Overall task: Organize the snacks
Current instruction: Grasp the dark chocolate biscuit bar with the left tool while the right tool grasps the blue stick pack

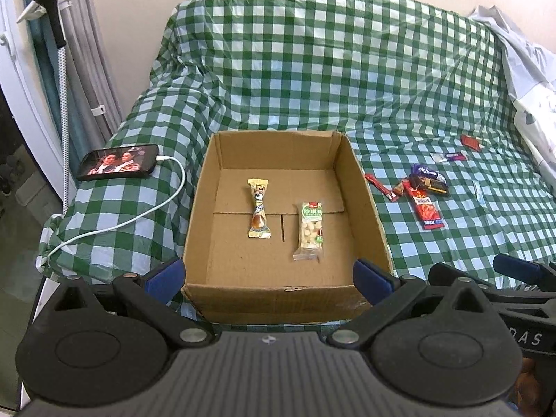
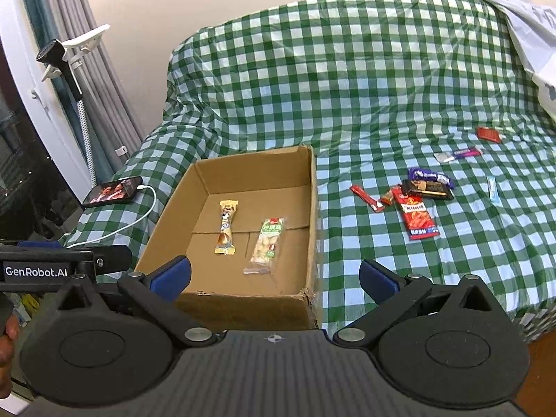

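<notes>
Both tongs, left tongs (image 1: 269, 272) and right tongs (image 2: 274, 276), stand wide apart and hold nothing. Just beyond them, an open brown cardboard box (image 1: 368, 208) on the green-checked bed (image 1: 312, 69) contains a beige wrapped bar (image 1: 259, 208) beside a green-labelled clear packet (image 1: 310, 231). Red, purple and black wrapped snacks (image 2: 418, 205) lie farther right.

Matt cardboard box (image 1: 278, 299), glossy wrappers (image 1: 428, 212)

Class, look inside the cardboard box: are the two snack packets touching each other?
Apart. The left wrist view shows bare cardboard between the beige packet and the green-labelled packet in the box.
</notes>
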